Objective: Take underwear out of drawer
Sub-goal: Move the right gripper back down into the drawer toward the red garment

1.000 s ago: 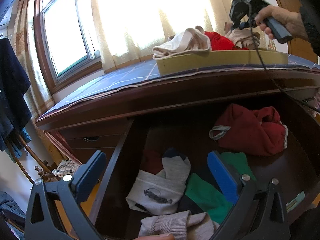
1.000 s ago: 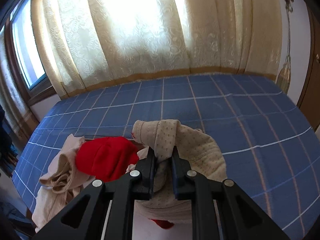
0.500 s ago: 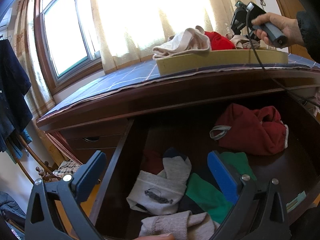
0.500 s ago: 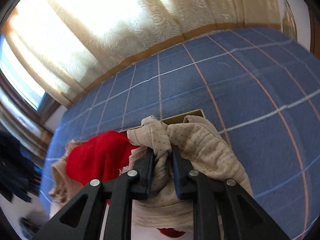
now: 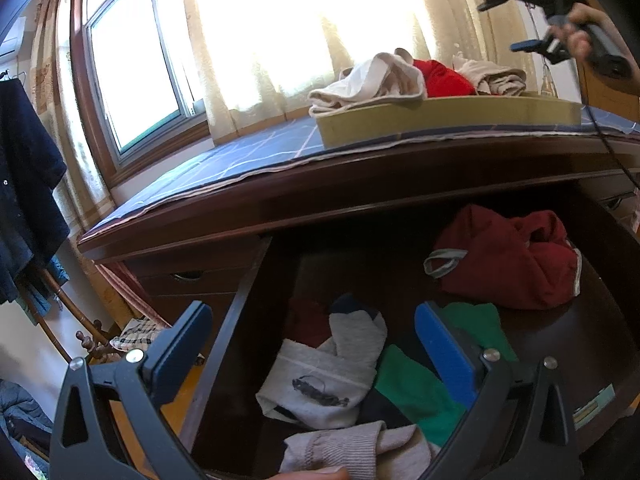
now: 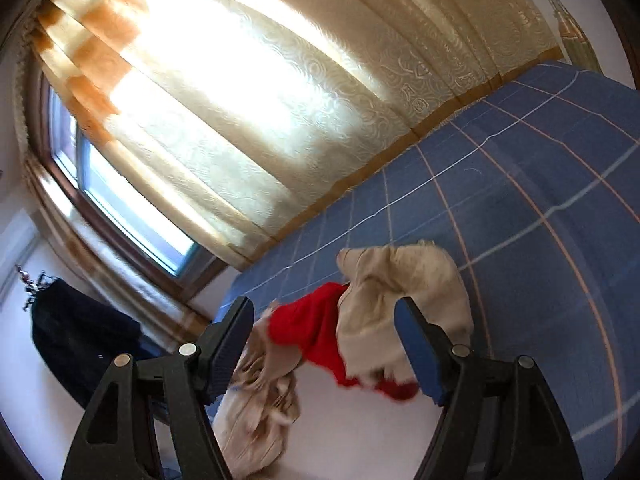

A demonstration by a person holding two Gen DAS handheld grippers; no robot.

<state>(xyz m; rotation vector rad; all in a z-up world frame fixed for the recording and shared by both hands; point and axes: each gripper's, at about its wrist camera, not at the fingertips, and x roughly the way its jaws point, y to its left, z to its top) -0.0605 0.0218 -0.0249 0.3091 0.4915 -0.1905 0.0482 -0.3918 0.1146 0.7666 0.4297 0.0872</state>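
My left gripper (image 5: 312, 320) hangs open over the open drawer (image 5: 224, 360), nothing between its blue pads. Inside lie dark red underwear (image 5: 508, 264) at the back right, a grey sock (image 5: 320, 376), green cloth (image 5: 412, 384) and a beige ribbed sock (image 5: 348, 448). On the dresser top a tan tray (image 5: 440, 120) holds beige and red garments. My right gripper (image 6: 324, 308) is open above the tray; its jaws have just been opening. The beige dotted underwear (image 6: 400, 292) lies loose beyond them beside a red garment (image 6: 308, 324). From the left wrist, the right gripper (image 5: 496, 26) shows at top right, held by a hand.
A blue checked cloth (image 6: 520, 200) covers the dresser top (image 5: 360, 184). Lit curtains (image 6: 260, 100) and a window (image 5: 136, 80) stand behind. A dark garment (image 5: 24, 184) hangs at the left. The right gripper's cable (image 5: 612, 148) drops over the dresser's front edge.
The right gripper let go of the beige dotted underwear, spread its jaws, rolled and drew back up and to the right of the tray. The left gripper stayed where it was.
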